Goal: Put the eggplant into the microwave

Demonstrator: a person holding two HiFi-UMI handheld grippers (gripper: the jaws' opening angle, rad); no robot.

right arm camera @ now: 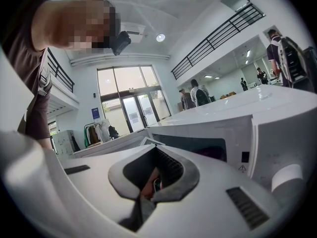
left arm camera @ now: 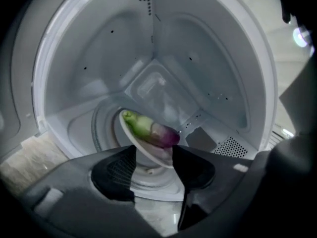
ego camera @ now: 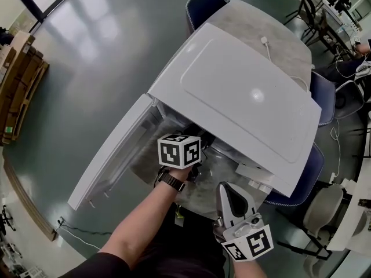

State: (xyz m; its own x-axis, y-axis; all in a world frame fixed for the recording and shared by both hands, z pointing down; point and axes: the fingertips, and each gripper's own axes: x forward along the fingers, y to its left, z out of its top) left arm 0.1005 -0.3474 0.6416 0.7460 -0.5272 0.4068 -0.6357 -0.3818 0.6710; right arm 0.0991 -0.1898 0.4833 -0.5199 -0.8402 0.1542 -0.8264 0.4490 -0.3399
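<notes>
Already the eggplant [left arm camera: 151,130] lies on the plate [left arm camera: 142,148] inside the microwave [left arm camera: 208,58], just beyond your left gripper [left arm camera: 153,151], whose jaws stand apart, empty. It looks light, smooth, probably slippery; take it across the middle. Your right gripper [right arm camera: 151,192] is closed on nothing.

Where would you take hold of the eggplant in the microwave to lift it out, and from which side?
Grip the eggplant across its thick middle, where green meets purple, coming straight in through the open front of the microwave. It lies flat on the white plate, both long sides exposed; the tapered green end may slip. The open left gripper faces it.
</notes>
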